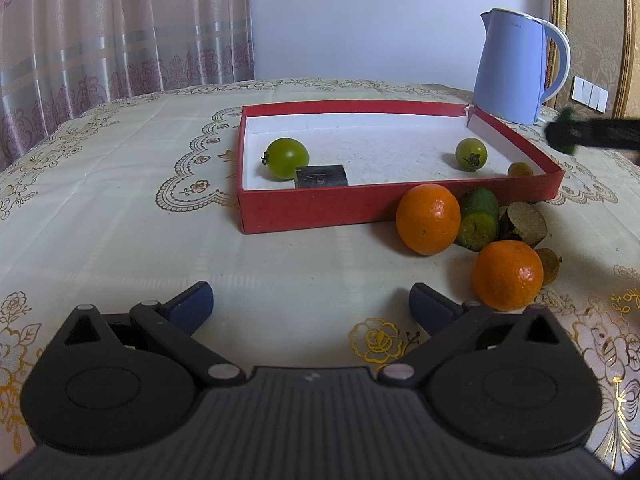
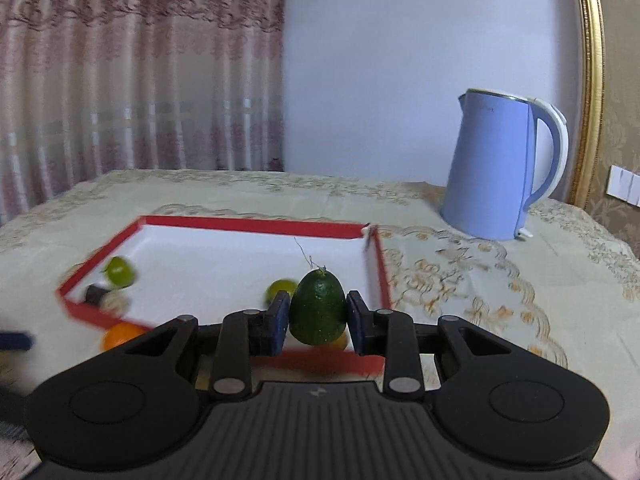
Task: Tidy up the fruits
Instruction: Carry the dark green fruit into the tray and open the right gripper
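Red box [image 1: 320, 208] is the landmark. Inside it: two green tomatoes [image 1: 287, 158], one dark block [image 1: 321, 176], one small brownish fruit [image 1: 520, 169] at the right corner. Just outside its front-right wall: two oranges [image 1: 428, 218], one green fruit [image 1: 478, 218], two brown cut pieces [image 1: 527, 223]. Blue kettle [image 1: 514, 68] behind the box.

Left gripper [image 1: 311, 304]: jaws wide apart, nothing between, low over the tablecloth [image 1: 120, 200].

Right wrist view only: right gripper [image 2: 318, 318] clamped on a dark green avocado [image 2: 318, 308], above the box's near-right corner, long axis vertical, stem end up. That view is blurred.
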A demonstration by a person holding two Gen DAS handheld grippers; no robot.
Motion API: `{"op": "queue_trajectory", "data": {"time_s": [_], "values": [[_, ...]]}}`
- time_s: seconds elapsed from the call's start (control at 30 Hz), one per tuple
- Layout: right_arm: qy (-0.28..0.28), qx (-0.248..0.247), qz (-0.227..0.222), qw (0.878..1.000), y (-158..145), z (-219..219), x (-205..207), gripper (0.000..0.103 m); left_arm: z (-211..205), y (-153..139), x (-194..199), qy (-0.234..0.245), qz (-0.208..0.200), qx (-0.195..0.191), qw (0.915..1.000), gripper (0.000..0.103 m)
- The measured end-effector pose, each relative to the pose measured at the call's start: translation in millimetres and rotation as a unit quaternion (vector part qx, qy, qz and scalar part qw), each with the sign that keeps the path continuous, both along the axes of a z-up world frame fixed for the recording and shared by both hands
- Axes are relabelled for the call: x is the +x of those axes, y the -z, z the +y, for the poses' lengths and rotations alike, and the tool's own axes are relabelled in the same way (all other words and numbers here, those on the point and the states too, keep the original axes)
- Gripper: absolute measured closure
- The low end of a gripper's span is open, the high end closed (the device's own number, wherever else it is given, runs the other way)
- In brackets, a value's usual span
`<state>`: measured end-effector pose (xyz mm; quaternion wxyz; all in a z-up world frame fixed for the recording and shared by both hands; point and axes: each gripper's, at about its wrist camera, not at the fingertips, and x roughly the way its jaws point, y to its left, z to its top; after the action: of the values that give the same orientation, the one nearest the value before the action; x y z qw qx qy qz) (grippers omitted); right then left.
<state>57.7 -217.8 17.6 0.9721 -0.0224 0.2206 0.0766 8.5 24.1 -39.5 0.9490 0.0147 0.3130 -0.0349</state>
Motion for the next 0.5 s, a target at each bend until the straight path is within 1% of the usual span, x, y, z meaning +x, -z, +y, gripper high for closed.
{"op": "queue_trajectory", "data": {"time_s": [0.13,0.23,0.4,0.5], "values": [[0.008,0.006,0.035,0.999,9.6,-1.1,40.6,0.073,-0.1,0.1,0.2,0.0,0.0,0.0,1.0,0.0],[0.013,-0.005,0.049,0.999,17.3,3.6,62.7,0.073,0.0,0.0,0.1,0.0,0.0,0.0,1.0,0.0],[0.016,-0.014,0.069,0.997,31.0,10.4,85.0,0.073,0.1,0.0,0.1,0.0,0.0,0.0,1.0,0.0],[0.02,-0.016,0.074,0.997,36.4,11.2,89.9,0.073,0.1,0.0,0.1,0.0,0.0,0.0,1.0,0.0]]}}
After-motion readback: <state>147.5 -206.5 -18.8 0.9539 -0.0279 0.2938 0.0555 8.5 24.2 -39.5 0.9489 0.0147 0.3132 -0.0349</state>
